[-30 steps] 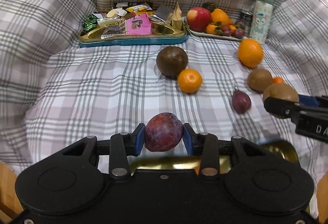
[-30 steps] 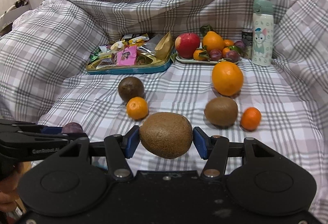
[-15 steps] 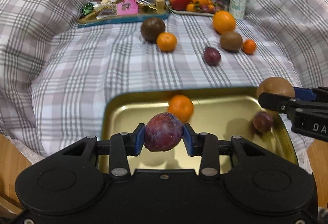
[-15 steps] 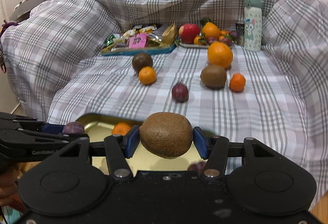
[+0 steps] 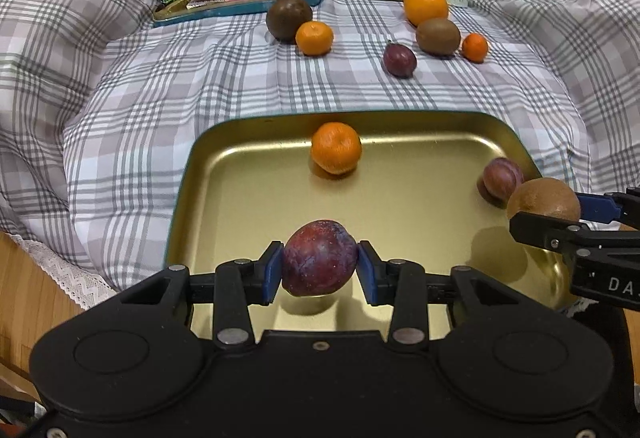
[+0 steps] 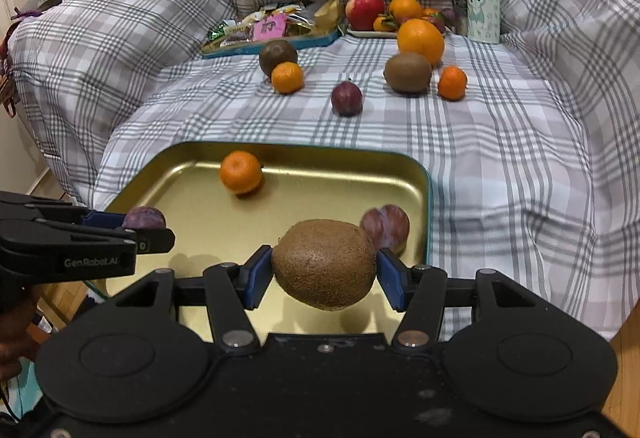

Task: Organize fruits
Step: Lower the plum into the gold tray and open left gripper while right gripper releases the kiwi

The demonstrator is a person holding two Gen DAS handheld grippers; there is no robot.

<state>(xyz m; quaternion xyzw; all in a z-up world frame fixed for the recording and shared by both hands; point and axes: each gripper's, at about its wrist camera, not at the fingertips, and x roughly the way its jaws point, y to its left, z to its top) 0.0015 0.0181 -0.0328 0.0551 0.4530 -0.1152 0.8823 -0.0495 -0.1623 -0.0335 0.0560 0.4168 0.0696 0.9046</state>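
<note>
Left wrist view: the left gripper [image 5: 320, 270] pinches a round dark purple plum [image 5: 319, 258] between its blue pads, just above the near edge of the shiny gold metal tray [image 5: 248, 197], which lies at the near edge of the grey checked cloth [image 5: 200, 77]. Right wrist view: the right gripper [image 6: 325, 270] squeezes a fuzzy brown kiwi [image 6: 325, 264] above the tray's near right corner. A small orange mandarin [image 5: 336, 147] sits by the tray's far edge and a second purple plum [image 5: 502, 177] by its right edge, while more fruit lies farther back on the cloth.
</note>
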